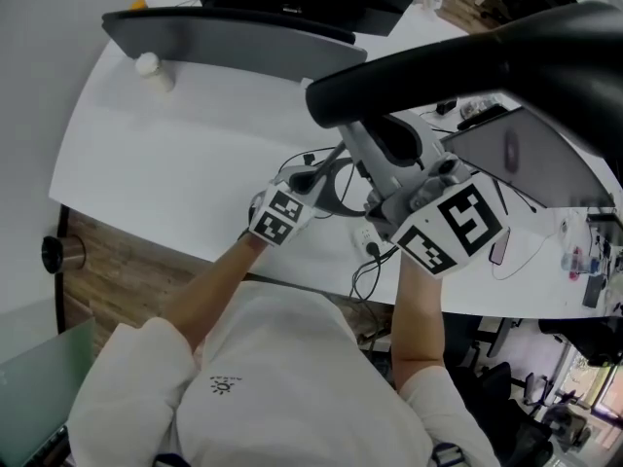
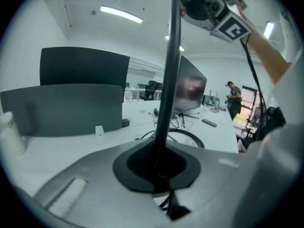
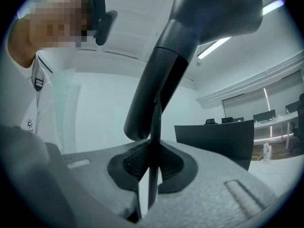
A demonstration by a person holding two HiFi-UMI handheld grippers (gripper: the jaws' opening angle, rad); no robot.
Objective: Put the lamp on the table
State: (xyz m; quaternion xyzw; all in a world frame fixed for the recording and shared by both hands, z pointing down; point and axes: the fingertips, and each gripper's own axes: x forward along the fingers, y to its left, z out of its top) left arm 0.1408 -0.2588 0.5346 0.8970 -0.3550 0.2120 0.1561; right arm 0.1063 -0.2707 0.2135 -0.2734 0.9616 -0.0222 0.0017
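Left gripper (image 2: 156, 170) jaws clamped on black lamp (image 1: 458, 61) pole, right gripper (image 3: 149, 165) jaws clamped higher up

White curved table (image 1: 175, 154), with a dark grey divider panel (image 1: 224, 39) along its far edge. Wood-plank floor (image 1: 127, 261) below. Plain white wall (image 3: 95, 113). Ceiling strip lights (image 2: 121, 14) (those in view are lit). Window (image 3: 278, 103) on the far side, and a monitor (image 2: 190, 87) on a farther desk.
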